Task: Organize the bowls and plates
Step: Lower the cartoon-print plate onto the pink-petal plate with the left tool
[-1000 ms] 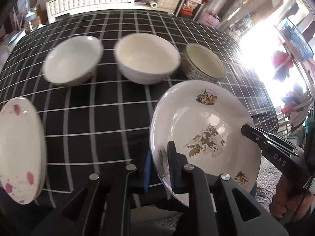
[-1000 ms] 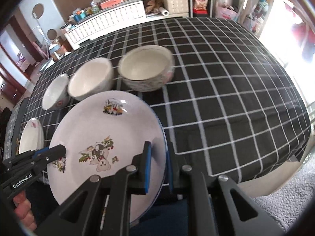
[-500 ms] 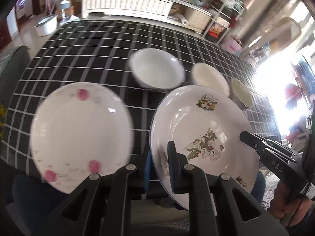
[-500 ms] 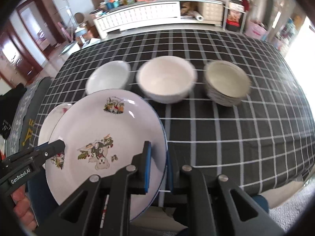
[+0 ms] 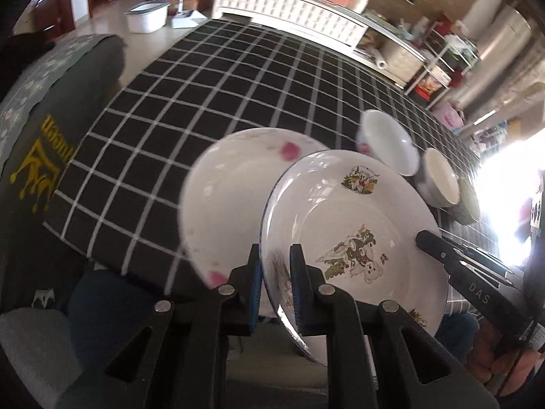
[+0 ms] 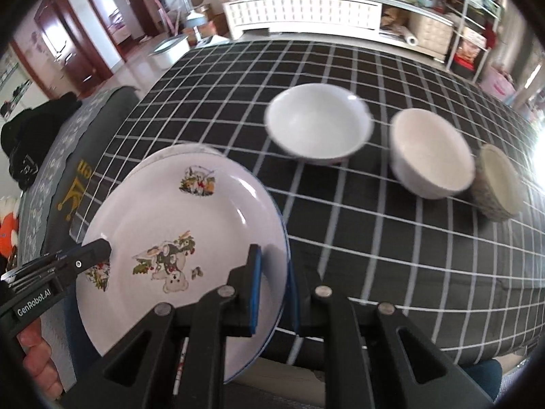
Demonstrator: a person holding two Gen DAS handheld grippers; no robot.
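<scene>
A white plate with cartoon prints (image 5: 354,235) (image 6: 177,238) is held in the air by both grippers. My left gripper (image 5: 275,283) is shut on its left rim. My right gripper (image 6: 274,286) is shut on its right rim. Under and behind it a white plate with pink spots (image 5: 231,197) lies at the table's near left corner; only its far rim (image 6: 180,148) shows in the right wrist view. Three bowls stand in a row on the black checked tablecloth (image 6: 340,225): a white one (image 6: 316,127), a cream one (image 6: 429,156) and a patterned one (image 6: 497,184).
A grey sofa arm with yellow lettering (image 5: 44,143) stands left of the table. A white cabinet (image 6: 306,10) and shelves (image 6: 473,27) stand behind it. A white bin (image 6: 168,51) is on the floor.
Both grippers have carried the cartoon plate to the left. It now overlaps the pink-spotted plate, and the bowls have shifted to the right in both views.
</scene>
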